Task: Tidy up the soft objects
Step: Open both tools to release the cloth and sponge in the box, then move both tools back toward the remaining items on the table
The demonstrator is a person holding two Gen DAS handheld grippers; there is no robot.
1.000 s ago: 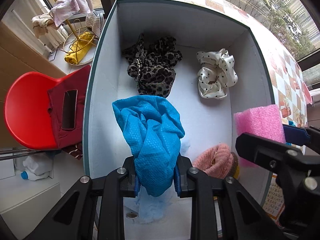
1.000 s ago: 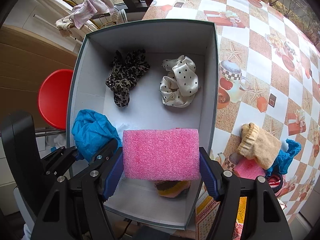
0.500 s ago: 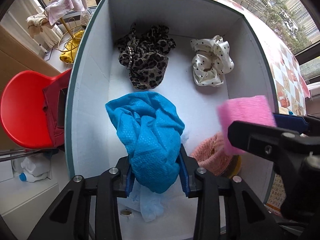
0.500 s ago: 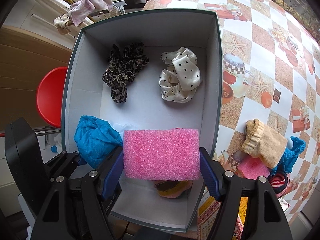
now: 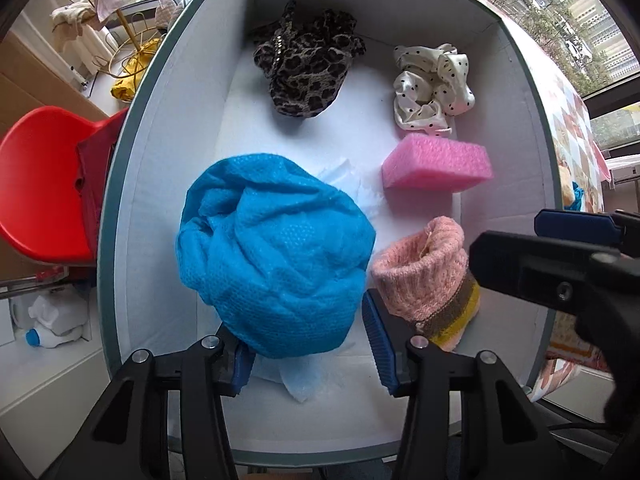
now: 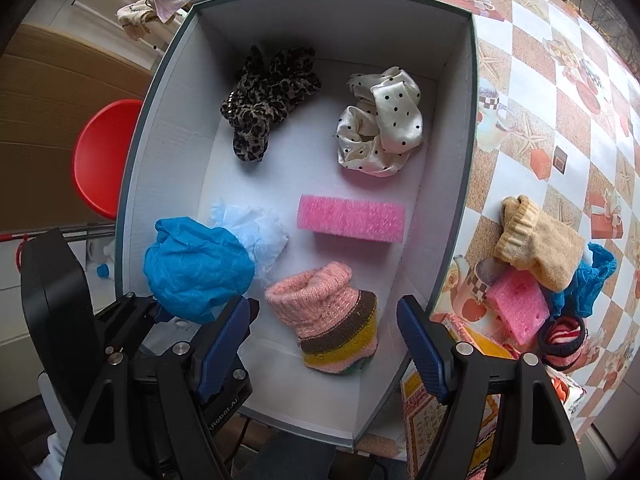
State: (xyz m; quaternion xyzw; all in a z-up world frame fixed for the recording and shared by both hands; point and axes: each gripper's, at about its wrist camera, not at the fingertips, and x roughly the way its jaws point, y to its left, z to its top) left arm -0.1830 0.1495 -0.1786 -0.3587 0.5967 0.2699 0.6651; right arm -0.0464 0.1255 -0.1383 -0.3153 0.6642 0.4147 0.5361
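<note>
With the left tongs (image 5: 308,354) just opening around the blue cloth (image 5: 276,252) and the right tongs (image 6: 324,344) open and empty, the cloth could snag and lift back out.

Pink sponge (image 6: 351,218) flat in box (image 6: 448,240)

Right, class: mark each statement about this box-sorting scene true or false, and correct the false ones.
1. The pink sponge lies inside the box. True.
2. The right gripper holds the pink sponge. False: its jaws stand open and empty.
3. The blue cloth sits between the left gripper fingers. True.
4. The polka-dot scrunchie lies on the tablecloth outside the box. False: it is in the box, beside the leopard-print scrunchie.
5. A tan mitten lies outside the box. True.
</note>
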